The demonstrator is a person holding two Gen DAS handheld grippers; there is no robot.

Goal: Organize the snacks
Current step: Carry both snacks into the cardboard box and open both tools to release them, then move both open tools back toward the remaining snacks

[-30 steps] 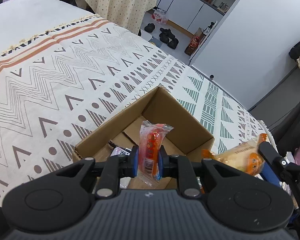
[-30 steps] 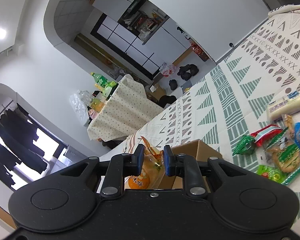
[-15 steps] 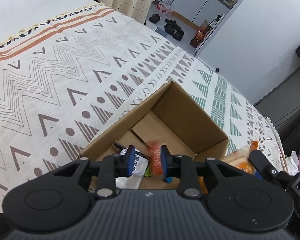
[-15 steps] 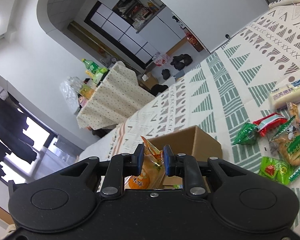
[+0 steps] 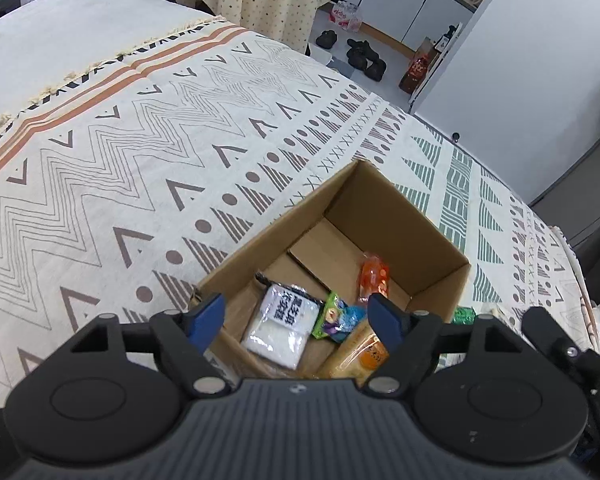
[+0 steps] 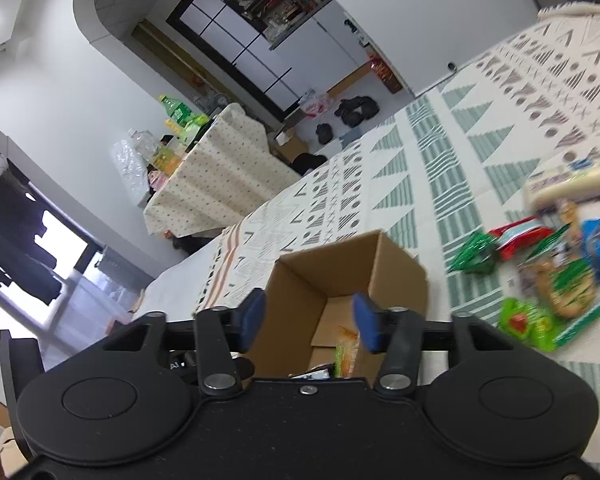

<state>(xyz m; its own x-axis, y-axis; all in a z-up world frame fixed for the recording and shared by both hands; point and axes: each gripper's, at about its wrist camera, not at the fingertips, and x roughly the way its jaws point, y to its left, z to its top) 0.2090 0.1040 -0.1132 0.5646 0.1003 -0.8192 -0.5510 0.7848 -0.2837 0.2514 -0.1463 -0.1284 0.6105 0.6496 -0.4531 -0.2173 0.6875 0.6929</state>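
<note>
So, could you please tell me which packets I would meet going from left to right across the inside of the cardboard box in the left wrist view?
White packet with black print → green and blue packet → orange-red packet, all lying loose in the cardboard box.

Brown cardboard box (image 5: 396, 216), cream blanket (image 5: 140, 148) with brown zigzags and green triangles, white packet (image 5: 280, 326), orange packet (image 5: 374, 276), blue gripper pads (image 5: 210, 316), green wrappers (image 6: 528, 322)

A cardboard box (image 5: 396, 216) sits on the patterned cloth (image 5: 140, 140). In it, a white packet (image 5: 280, 326) lies at seven o'clock, an orange packet (image 5: 374, 276) at three. Loose snacks (image 6: 540, 280) lie right of the box.
</note>
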